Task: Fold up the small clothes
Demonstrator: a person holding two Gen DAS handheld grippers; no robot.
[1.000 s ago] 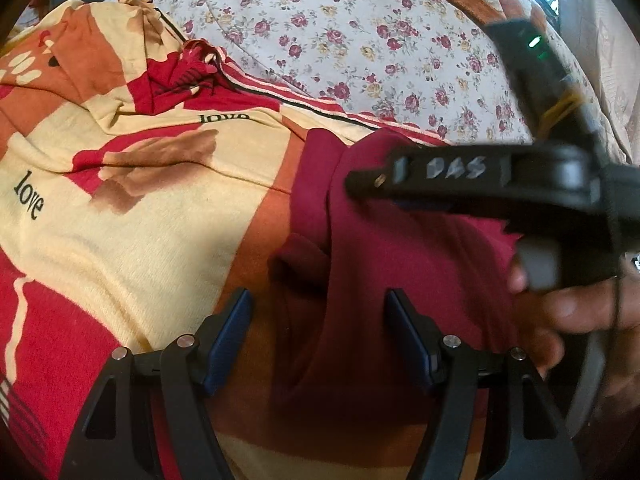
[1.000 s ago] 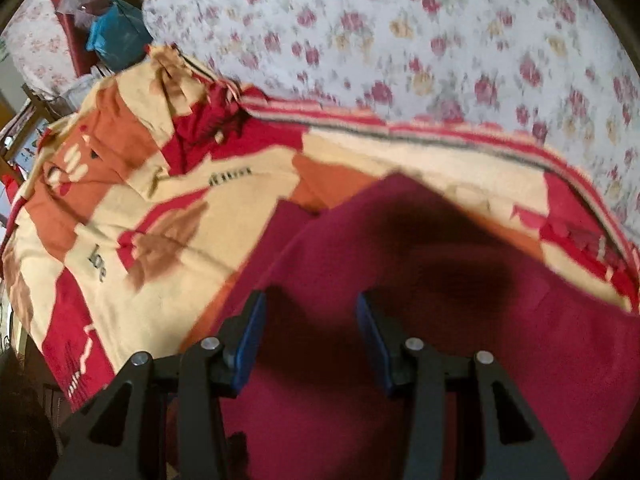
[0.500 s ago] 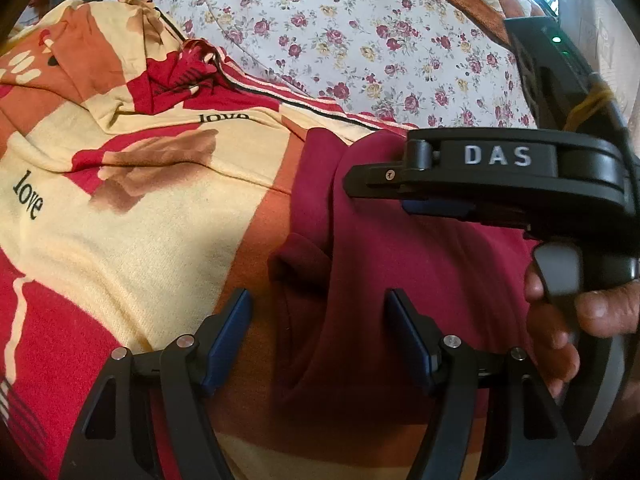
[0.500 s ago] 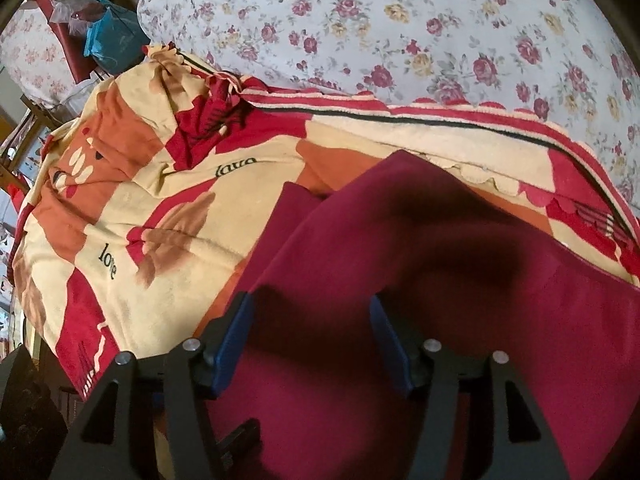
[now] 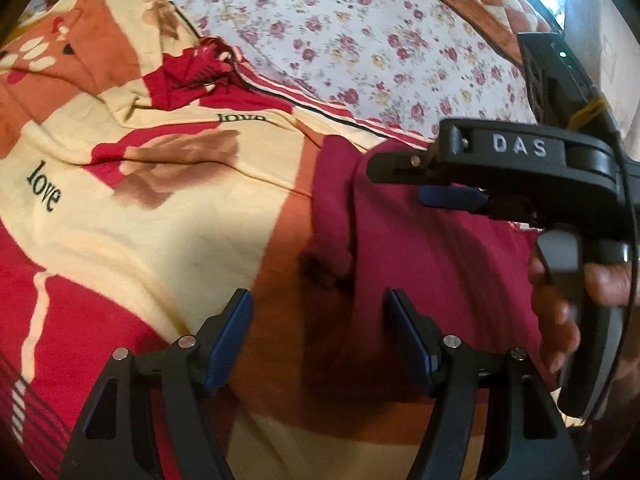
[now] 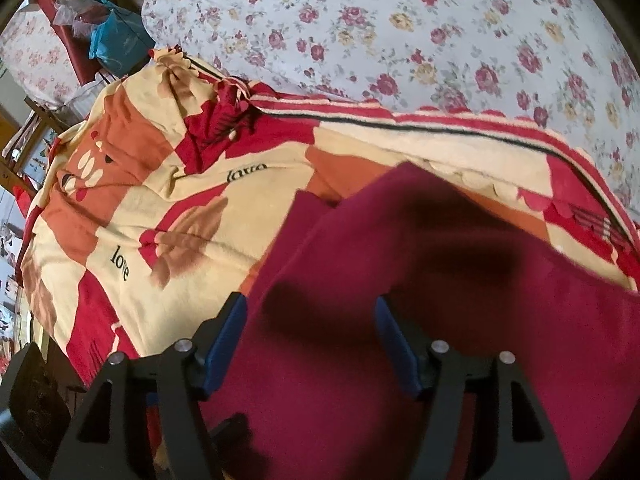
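Floral sheet [image 6: 420,32] covers far side of bed. Patterned blanket [image 5: 168,216] with "love" print spreads nearer, its striped edge running along sheet; left half bare. Maroon garment [image 6: 400,320] lies flat on blanket, left edge just beside bare yellow patch; small fold at that edge, possibly sleeve. Right gripper [image 6: 312,336] over garment, jaws just been opening, wide, nothing between pads. Left gripper [image 5: 318,334] wide too, over garment's left edge, gripping nothing. Hand [image 5: 560,304] holds right gripper's handle.
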